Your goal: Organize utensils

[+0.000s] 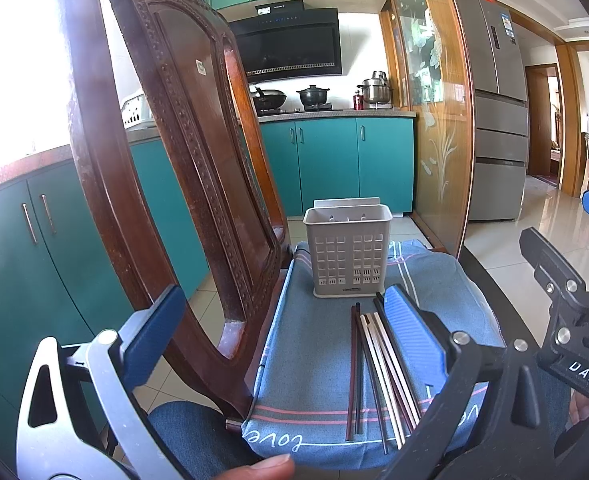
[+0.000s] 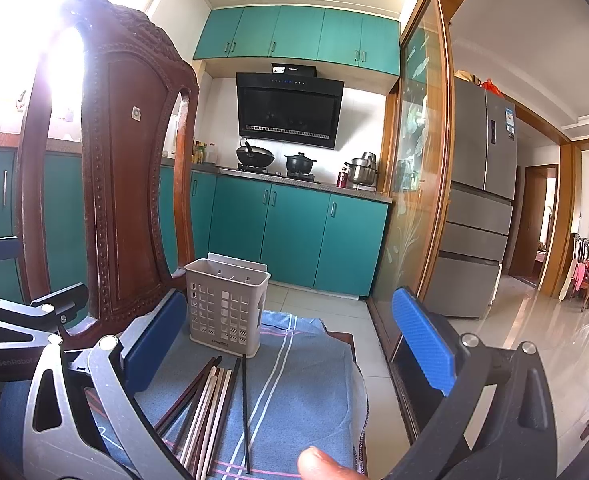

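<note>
1. Left gripper (image 1: 286, 340): jaws stand wide apart and hold nothing. Its blue ribbed pads (image 1: 414, 332) are textured; the frame is bare metal on one side and black on the other.
2. Chopsticks (image 1: 378, 372): a loose bundle of slim, straight, smooth sticks, some dark and some pale, lies flat between the left jaws, close to the right-hand pad.
3. Holder (image 1: 348, 254): a grey rigid plastic caddy, rectangular, with a square-perforated front, stands upright ahead of the jaw tips, just beyond the chopstick ends. It appears empty.
4. Cloth (image 1: 310, 360): soft blue woven fabric with pink stripes lies under both items, draped on a carved wooden chair (image 1: 182, 160).
5. Right gripper (image 2: 290, 344): jaws likewise spread, nothing clamped.
6. Progress: judged not started; all the sticks remain to be loaded.
</note>
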